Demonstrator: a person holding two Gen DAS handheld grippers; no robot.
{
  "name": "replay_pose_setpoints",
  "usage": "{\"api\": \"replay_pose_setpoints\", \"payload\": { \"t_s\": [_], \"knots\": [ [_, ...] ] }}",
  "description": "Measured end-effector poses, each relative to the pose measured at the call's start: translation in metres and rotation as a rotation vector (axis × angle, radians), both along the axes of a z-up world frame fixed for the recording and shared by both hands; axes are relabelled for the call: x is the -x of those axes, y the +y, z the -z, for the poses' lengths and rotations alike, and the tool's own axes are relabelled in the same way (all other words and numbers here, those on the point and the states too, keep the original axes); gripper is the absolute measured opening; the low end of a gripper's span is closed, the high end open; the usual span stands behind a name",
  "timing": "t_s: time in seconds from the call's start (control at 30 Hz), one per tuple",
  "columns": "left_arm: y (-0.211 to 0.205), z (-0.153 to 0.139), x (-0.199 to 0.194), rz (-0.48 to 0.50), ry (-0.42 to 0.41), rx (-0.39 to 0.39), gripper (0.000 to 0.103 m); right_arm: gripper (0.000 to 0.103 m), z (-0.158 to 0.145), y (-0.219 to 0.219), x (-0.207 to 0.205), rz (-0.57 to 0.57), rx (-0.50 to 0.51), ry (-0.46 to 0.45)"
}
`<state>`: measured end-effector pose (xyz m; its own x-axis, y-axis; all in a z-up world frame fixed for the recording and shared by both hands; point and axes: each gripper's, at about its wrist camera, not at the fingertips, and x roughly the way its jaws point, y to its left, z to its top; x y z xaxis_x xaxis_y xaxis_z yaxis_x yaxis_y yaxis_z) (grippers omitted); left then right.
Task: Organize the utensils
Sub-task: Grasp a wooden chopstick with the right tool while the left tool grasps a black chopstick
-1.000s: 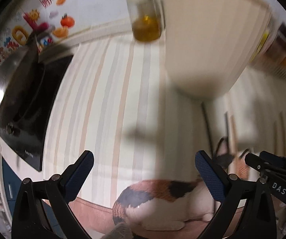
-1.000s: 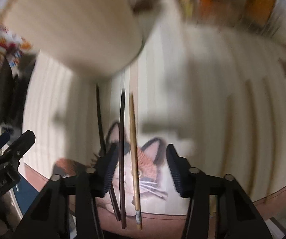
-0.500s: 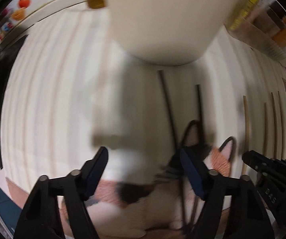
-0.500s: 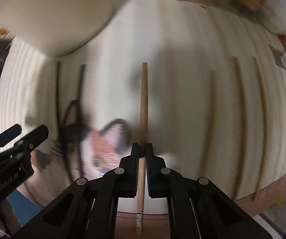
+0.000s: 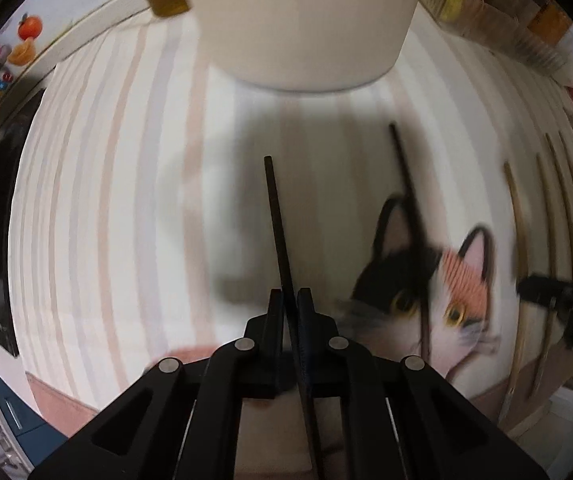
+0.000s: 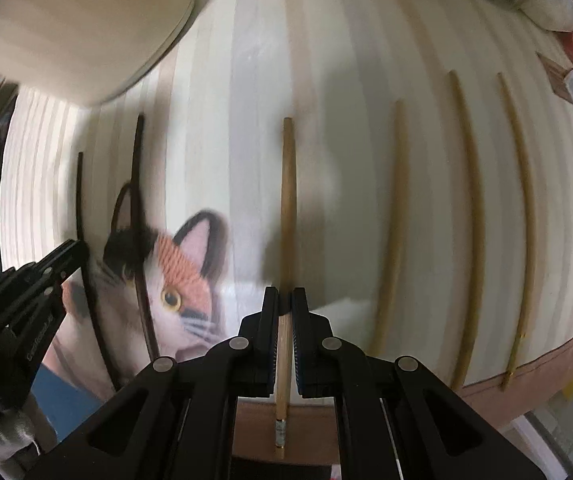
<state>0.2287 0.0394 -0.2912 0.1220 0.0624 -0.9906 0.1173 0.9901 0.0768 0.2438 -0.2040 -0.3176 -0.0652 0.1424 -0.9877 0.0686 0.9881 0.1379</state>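
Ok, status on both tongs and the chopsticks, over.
Left tongs shut on dark chopstick. Right tongs shut on wooden chopstick. Cream holder ahead, nothing blocking.

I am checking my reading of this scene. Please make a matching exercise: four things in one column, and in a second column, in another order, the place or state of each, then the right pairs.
Things:
1. black chopstick
2. wooden chopstick
3. second black chopstick
4. beige container

Places or states:
A. lies free across the cat picture on the mat
B. stands at the far end of the mat
C. clamped in the left gripper
D. clamped in the right gripper

Pairs: 1-C, 2-D, 3-A, 4-B
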Motion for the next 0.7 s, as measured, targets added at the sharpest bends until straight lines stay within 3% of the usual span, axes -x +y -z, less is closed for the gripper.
{"api": "replay_pose_setpoints", "payload": {
  "t_s": [0.3,0.7],
  "knots": [
    [0.026,-0.001,-0.002,-0.038,-0.003,0.026,0.004,0.007,-0.006,0.004,-0.023,-0.050,0.037,0.056],
    [0.009,-0.001,-0.021,-0.033,-0.011,0.010,0.004,0.008,0.008,0.047,-0.035,-0.059,0.078,0.090]
  ]
}}
